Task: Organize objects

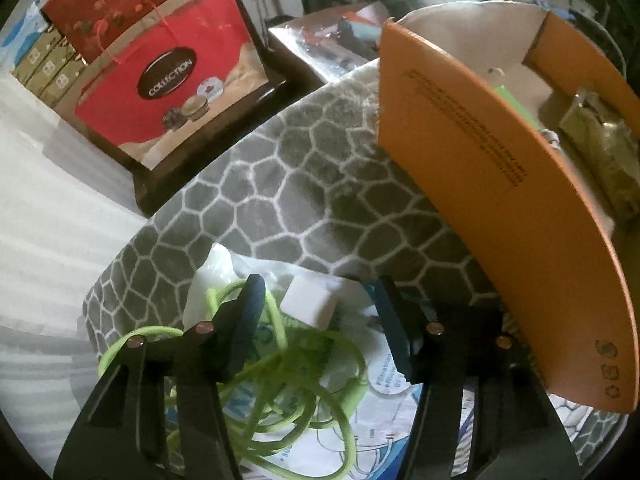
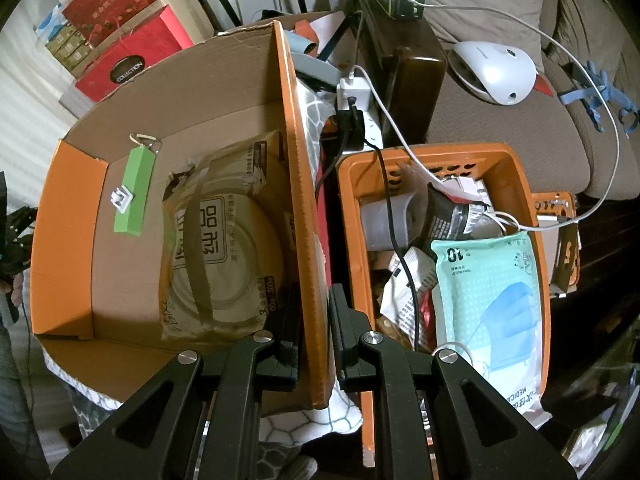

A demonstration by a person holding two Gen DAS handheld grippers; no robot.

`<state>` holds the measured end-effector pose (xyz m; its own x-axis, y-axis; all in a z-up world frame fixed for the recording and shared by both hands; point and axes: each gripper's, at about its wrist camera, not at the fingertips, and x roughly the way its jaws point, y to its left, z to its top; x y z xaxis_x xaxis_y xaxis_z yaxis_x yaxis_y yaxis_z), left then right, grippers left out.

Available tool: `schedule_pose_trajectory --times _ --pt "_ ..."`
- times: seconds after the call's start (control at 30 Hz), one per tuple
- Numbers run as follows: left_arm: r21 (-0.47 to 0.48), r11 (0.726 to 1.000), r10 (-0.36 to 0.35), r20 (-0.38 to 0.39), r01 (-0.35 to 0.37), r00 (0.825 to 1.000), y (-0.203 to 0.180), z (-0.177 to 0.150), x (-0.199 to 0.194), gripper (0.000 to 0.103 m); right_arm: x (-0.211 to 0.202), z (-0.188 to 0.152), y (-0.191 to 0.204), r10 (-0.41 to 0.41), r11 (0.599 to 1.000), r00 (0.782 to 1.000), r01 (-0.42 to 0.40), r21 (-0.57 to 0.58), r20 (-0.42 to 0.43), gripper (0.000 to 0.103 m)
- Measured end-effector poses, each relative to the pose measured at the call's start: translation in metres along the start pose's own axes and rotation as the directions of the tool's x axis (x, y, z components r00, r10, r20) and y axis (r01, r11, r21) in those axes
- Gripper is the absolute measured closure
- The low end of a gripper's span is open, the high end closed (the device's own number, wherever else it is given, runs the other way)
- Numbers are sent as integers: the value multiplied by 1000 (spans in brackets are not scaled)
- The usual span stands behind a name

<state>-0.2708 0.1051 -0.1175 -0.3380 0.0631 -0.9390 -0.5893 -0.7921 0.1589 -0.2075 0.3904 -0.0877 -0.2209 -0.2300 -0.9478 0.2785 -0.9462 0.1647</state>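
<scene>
My left gripper [image 1: 320, 312] is open over a tangled green cable [image 1: 280, 384] with a white charger cube [image 1: 307, 306], lying on a printed plastic bag [image 1: 360, 408] on a grey patterned blanket [image 1: 288, 184]. The orange cardboard box [image 1: 500, 184] stands to the right. In the right wrist view my right gripper [image 2: 314, 320] is shut on the right wall of the orange cardboard box [image 2: 304, 208]. Inside lie a green block [image 2: 134, 190] with a white clip and a beige wipes pack [image 2: 224, 236].
An orange plastic basket [image 2: 516, 184] to the right of the box holds a mask pack [image 2: 492, 312], packets and cables. Red gift boxes [image 1: 172, 76] stand at the back left. A power strip [image 2: 354, 92] and a white device [image 2: 496, 72] lie beyond.
</scene>
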Motion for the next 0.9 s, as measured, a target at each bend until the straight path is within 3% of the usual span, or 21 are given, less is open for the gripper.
schedule_pose_trajectory --times 0.27,0.33,0.53,0.9 --pt "-2 1000 2 1 -2 1000 6 -5 3 62 -1 1 1 -3 1000 1000 3 6 9 90" --pt "-1 1000 -10 1 10 1000 7 -7 3 79 -2 1 2 -6 1000 1000 6 3 16 91" --pt "-4 1000 -19 5 19 1000 5 -12 1 83 -6 1 3 -6 1000 999 6 -3 38 93" --pt "-71 993 -94 59 98 994 9 -15 -18 88 -10 0 -2 36 999 997 -36 -12 74 94"
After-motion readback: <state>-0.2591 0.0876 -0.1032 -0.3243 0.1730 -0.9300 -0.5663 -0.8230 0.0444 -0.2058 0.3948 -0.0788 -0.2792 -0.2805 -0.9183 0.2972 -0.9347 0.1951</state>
